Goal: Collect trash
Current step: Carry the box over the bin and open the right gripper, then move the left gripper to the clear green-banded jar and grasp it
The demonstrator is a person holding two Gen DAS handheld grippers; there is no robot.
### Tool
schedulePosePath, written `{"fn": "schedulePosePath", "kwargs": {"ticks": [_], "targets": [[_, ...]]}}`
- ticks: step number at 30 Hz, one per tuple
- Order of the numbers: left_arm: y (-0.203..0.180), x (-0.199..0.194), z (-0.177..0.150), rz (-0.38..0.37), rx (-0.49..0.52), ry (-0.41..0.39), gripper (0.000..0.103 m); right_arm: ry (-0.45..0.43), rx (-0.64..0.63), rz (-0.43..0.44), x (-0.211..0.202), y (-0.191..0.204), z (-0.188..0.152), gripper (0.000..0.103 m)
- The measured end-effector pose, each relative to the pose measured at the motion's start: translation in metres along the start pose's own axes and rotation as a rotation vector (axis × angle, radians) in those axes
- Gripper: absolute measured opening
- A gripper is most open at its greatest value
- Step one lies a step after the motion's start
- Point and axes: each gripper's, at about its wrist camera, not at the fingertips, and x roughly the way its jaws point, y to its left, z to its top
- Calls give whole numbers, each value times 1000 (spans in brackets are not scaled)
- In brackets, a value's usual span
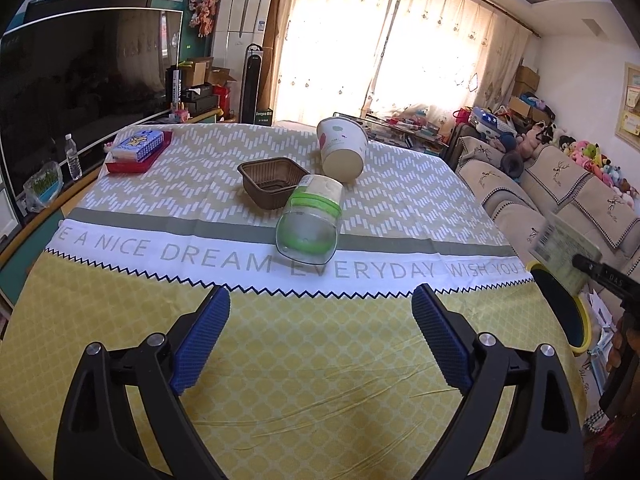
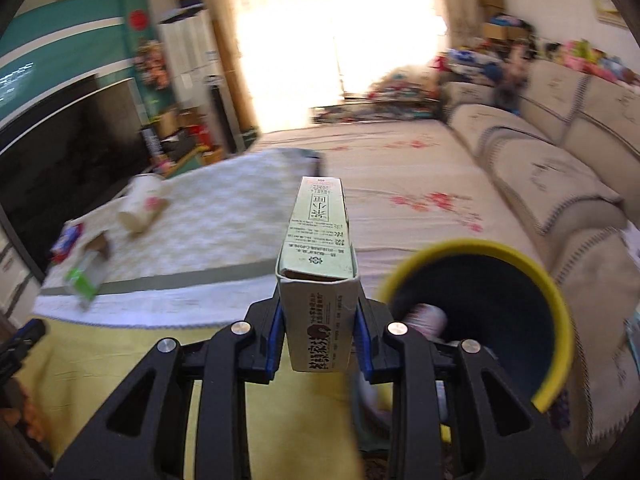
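1. Step in hand: carrying one piece of trash to the bin. The right gripper (image 2: 318, 332) has its jaws narrowed onto a pale green carton (image 2: 316, 248), blue pads pressed against both side faces of its lower end; the carton stands out forward between the fingers.
2. Location: the carton is off the table, in the air just left of the yellow-rimmed bin (image 2: 516, 280), which stands beside the table's right edge, near the sofa (image 2: 560, 168). Something pale already lies inside the bin; it is too blurred to name.
3. The left gripper (image 1: 320, 320) hovers over the near, yellow part of the tablecloth (image 1: 280, 360), jaws wide apart and holding nothing.
4. Remaining on the table, well beyond the left gripper: a clear jar with green band (image 1: 310, 220) on its side, a brown tray (image 1: 272, 182) touching it, a tipped paper cup (image 1: 344, 148). A tissue pack (image 1: 138, 146) sits far left.
5. Next move, as judged: bring the carton over the bin's mouth, then spread the jaws. Risk: release short of the rim drops it on the floor.
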Motion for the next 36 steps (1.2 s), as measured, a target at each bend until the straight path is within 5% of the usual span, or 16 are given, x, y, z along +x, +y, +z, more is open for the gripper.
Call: {"fn": "schedulePosePath", "kwargs": {"ticks": [5, 12, 25, 36], "targets": [[0, 4, 1, 9, -2, 12, 96, 26, 58, -157, 14, -45, -14, 28], [-4, 6, 1, 26, 17, 21, 97, 51, 92, -244, 30, -68, -25, 30], [-7, 27, 1, -47, 3, 117, 98, -19, 78, -190, 15, -44, -21, 41], [2, 66, 41, 44, 49, 146, 98, -15, 65, -143, 10, -35, -22, 43]]}}
